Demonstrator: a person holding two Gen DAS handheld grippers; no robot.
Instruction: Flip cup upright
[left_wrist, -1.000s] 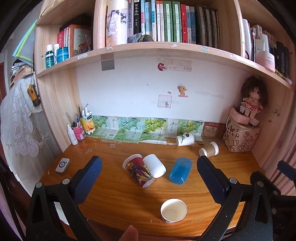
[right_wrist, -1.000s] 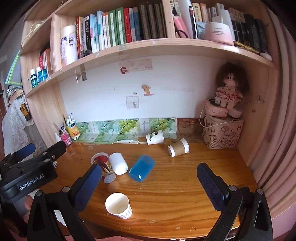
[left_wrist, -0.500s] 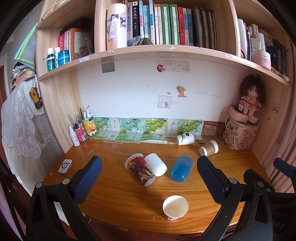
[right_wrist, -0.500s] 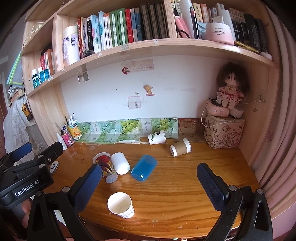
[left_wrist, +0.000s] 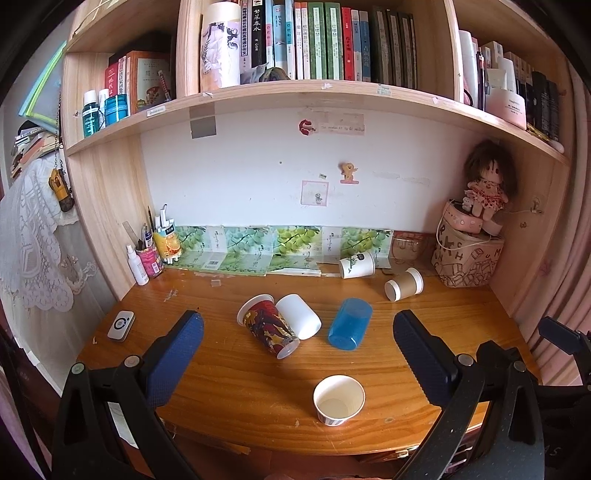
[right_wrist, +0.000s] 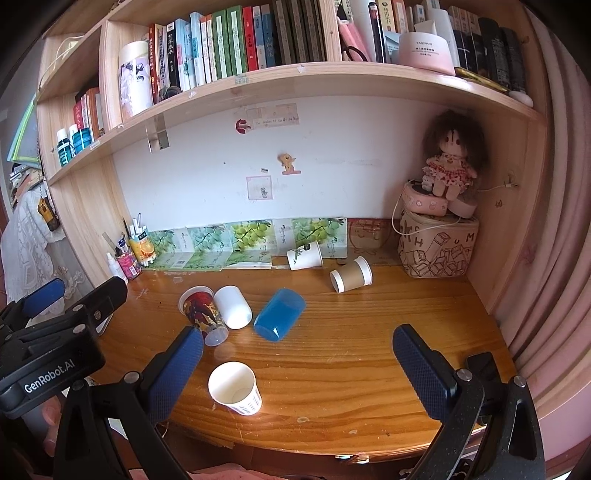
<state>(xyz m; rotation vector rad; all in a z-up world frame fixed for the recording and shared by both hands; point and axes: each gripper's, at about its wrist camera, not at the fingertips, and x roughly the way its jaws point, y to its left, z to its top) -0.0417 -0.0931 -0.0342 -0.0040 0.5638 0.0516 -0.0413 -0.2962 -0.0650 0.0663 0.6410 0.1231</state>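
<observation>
Scene: a wooden tabletop (left_wrist: 229, 391) under a bookshelf, with six cups on it; one stands upright, five lie on their sides.
Landmark: the upright white paper cup (left_wrist: 339, 400) near the front edge, mouth up.
Cups still lying down: a red printed cup (left_wrist: 271, 325) and a plain white cup (left_wrist: 300, 315), touching each other, behind and left of the upright cup; a blue cup (left_wrist: 350, 323) directly behind it; a brown cup (left_wrist: 403, 284) and a leaf-print cup (left_wrist: 356, 265) far behind and to its right, near the back wall.
Left gripper (left_wrist: 297, 343): fingers spread wide, holding nothing, hovering above the front edge near the upright cup.
Right gripper (right_wrist: 297, 350): fingers spread wide, holding nothing, to the right of the upright cup.
Step in hand: judged to be choosing and reaching for the next fallen cup; the blue one looks the easiest, as it lies alone.
Doing it well: straddle the cup's side wall across its width, close gently so thin walls do not crush, lift clear, rotate mouth up, set down flat.
Edges: the upright cup sits close to the front edge; a careless sweep could knock it off.
Open room: bare wood right of the upright cup and between it and the blue cup.
Tight spot: the red and white cups touch, so gripping one may roll the other.
</observation>
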